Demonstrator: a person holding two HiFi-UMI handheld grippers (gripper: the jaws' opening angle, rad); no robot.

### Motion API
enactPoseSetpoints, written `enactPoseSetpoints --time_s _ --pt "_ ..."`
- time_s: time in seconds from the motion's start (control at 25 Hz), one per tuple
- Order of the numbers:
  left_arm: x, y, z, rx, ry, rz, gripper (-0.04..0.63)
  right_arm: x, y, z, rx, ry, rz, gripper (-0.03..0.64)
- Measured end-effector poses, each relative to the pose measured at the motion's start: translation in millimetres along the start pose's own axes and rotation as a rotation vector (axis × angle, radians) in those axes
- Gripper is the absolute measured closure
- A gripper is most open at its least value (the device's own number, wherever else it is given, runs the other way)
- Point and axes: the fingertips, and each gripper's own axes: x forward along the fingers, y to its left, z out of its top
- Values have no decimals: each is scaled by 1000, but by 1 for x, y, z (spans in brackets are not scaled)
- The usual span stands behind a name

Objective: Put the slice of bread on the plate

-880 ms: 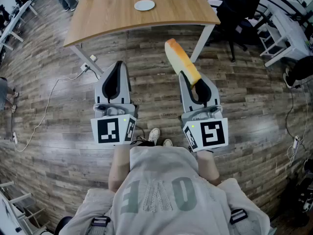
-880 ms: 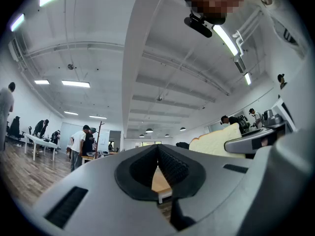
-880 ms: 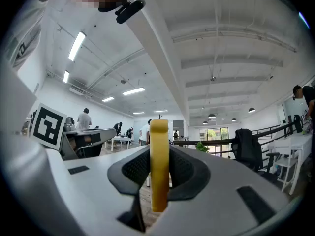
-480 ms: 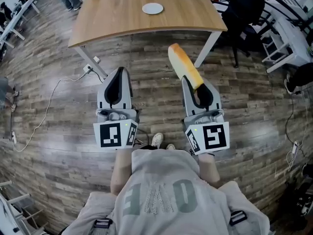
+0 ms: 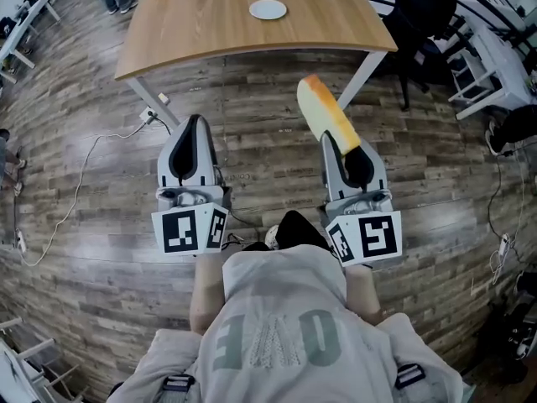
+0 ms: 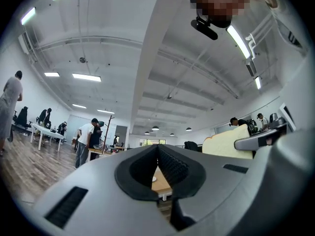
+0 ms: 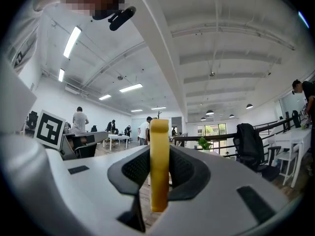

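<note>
The slice of bread (image 5: 323, 107), pale with an orange-brown crust, stands on edge above the wood floor, and my right gripper (image 5: 336, 141) is shut on its lower end. In the right gripper view the bread (image 7: 159, 161) fills the gap between the dark pads (image 7: 135, 168). My left gripper (image 5: 194, 117) hangs level beside it, shut with nothing in it; its jaws (image 6: 157, 149) meet at the tip. The small white plate (image 5: 268, 9) lies on the wooden table (image 5: 210, 23) ahead, well beyond both grippers. From the left gripper view the bread (image 6: 221, 141) shows at the right.
White table legs (image 5: 357, 78) slant down to the floor ahead. A white cable and socket strip (image 5: 147, 112) lie on the floor at the left. Black chairs (image 5: 419, 7) and white desks (image 5: 495, 49) stand at the right. People stand far off at the upper left.
The table and plate have come nearer in the head view. Both grippers have spread slightly apart, the bread still in the right one. A dark shoe now shows between them.
</note>
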Motion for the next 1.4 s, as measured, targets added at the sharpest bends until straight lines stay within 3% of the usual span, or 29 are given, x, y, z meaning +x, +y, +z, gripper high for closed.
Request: enactPoseSetpoints --time_s 0.28,0.56,0.8,1.08,1.24,1.4 --pt "14 14 -13 7 19 -18 586 16 -12 -13 18 35 -46 525" --pt "61 18 -26 32 6 -7 586 69 -36 -18 14 15 -3 525" --pt "146 40 -45 55 1 29 586 158 -81 -25 4 5 28 525" --pt "262 70 -33 120 -24 60 586 273 -145 -19 16 -19 50 525" --pt "307 94 -34 127 -43 116 586 321 -166 -21 18 -16 69 525" --pt "352 101 -43 136 -29 98 586 364 -186 -20 -6 -13 85 525"
